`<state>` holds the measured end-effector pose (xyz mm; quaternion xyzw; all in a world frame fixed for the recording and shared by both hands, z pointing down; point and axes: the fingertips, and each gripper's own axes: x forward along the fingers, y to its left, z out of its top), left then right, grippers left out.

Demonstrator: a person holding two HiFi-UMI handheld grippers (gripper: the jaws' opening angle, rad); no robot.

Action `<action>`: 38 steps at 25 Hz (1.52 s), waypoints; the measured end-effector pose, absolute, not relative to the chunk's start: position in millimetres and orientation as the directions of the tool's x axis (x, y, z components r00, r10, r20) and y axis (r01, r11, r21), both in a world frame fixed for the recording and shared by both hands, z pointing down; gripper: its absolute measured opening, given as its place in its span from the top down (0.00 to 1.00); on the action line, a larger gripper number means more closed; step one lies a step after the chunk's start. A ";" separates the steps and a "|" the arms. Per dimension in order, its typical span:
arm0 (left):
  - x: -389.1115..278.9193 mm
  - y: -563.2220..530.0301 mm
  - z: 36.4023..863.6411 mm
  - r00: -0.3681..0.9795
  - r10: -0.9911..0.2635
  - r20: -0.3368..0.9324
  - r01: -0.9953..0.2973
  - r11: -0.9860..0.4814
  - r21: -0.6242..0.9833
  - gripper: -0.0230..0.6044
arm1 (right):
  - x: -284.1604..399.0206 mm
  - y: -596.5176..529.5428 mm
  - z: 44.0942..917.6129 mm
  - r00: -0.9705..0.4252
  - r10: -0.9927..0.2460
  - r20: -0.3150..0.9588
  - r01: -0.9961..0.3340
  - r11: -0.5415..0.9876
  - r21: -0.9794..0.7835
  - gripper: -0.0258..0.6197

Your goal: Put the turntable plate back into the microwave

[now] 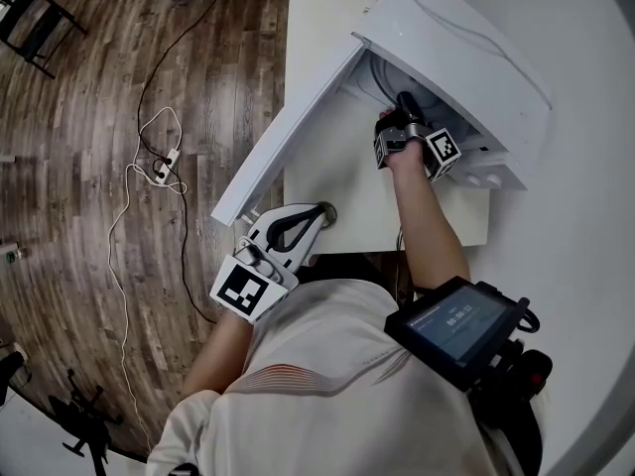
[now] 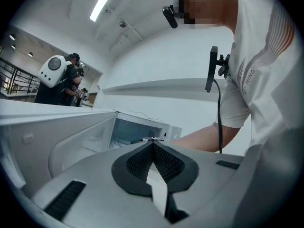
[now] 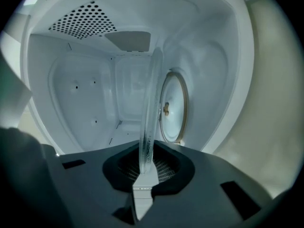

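Right gripper [image 3: 146,159] clamped on turntable plate [image 3: 153,103], already inside microwave [image 1: 466,58] near its roller ring [image 3: 174,106] (seating left, I'd say); left gripper [image 2: 153,142] closed, empty, outside microwave.

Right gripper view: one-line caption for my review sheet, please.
Right gripper grips the glass turntable plate by its rim, edge-on, inside the microwave.

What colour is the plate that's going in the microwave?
The plate is clear, see-through glass; the right gripper view shows it best.
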<state>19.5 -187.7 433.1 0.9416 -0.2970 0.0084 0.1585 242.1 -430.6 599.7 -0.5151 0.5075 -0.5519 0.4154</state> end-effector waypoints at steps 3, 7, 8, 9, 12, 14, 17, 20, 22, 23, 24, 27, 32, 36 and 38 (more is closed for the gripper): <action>18.0 -188.0 432.4 0.827 -0.552 0.112 -0.558 -0.777 0.292 0.95 | 244.1 -435.7 600.3 -0.115 -0.981 0.154 -0.052 -0.149 -0.987 0.91; 18.5 -188.6 430.4 0.832 -0.543 0.109 -0.549 -0.781 0.299 0.95 | 243.5 -438.7 600.7 -0.105 -0.978 0.182 -0.044 -0.178 -0.983 0.91; 18.6 -188.6 430.5 0.834 -0.541 0.108 -0.546 -0.782 0.300 0.95 | 242.7 -439.1 601.2 -0.102 -0.976 0.193 -0.037 -0.190 -0.981 0.91; 18.6 -188.4 431.0 0.835 -0.539 0.108 -0.544 -0.782 0.302 0.95 | 241.8 -439.3 601.8 -0.098 -0.973 0.207 -0.030 -0.205 -0.978 0.91; 18.6 -187.8 433.0 0.838 -0.535 0.109 -0.539 -0.781 0.315 0.95 | 239.0 -440.2 602.7 -0.093 -0.962 0.256 -0.018 -0.255 -0.967 0.91; 18.3 -187.3 434.3 0.842 -0.529 0.111 -0.534 -0.785 0.314 0.95 | 237.1 -440.8 602.0 -0.084 -0.958 0.272 -0.002 -0.273 -0.962 0.91; 18.4 -186.3 435.3 0.846 -0.520 0.115 -0.528 -0.791 0.309 0.95 | 239.0 -440.2 602.2 -0.057 -0.956 0.287 0.039 -0.289 -0.956 0.85; 17.9 -185.0 438.0 0.848 -0.516 0.125 -0.527 -0.792 0.307 0.95 | 241.8 -441.3 599.6 -0.063 -0.957 0.285 0.059 -0.288 -0.956 0.74; 18.4 -184.4 438.3 0.849 -0.516 0.116 -0.524 -0.790 0.320 0.95 | 243.4 -443.0 595.3 -0.074 -0.959 0.272 0.073 -0.278 -0.958 0.67; 18.3 -184.2 438.8 0.849 -0.516 0.114 -0.523 -0.789 0.323 0.95 | 243.8 -443.7 593.2 -0.077 -0.960 0.268 0.073 -0.273 -0.959 0.62; 18.0 -184.0 439.3 0.850 -0.515 0.114 -0.521 -0.789 0.325 0.95 | 243.7 -444.1 591.6 -0.081 -0.961 0.265 0.071 -0.270 -0.960 0.60; 18.3 -183.7 438.6 0.854 -0.509 0.108 -0.513 -0.789 0.339 0.95 | 240.8 -442.7 589.5 -0.102 -0.958 0.268 0.069 -0.276 -0.959 0.56; 20.2 -182.4 440.1 0.865 -0.492 0.095 -0.493 -0.799 0.344 0.95 | 235.6 -438.2 586.2 -0.140 -0.953 0.268 0.060 -0.278 -0.959 0.50; 21.0 -181.2 440.2 0.868 -0.489 0.092 -0.486 -0.796 0.360 0.95 | 228.8 -437.2 589.2 -0.187 -0.943 0.274 0.074 -0.292 -0.954 0.48; 19.9 -180.7 440.6 0.867 -0.490 0.092 -0.487 -0.791 0.370 0.95 | 226.7 -437.5 590.2 -0.212 -0.938 0.274 0.078 -0.295 -0.952 0.48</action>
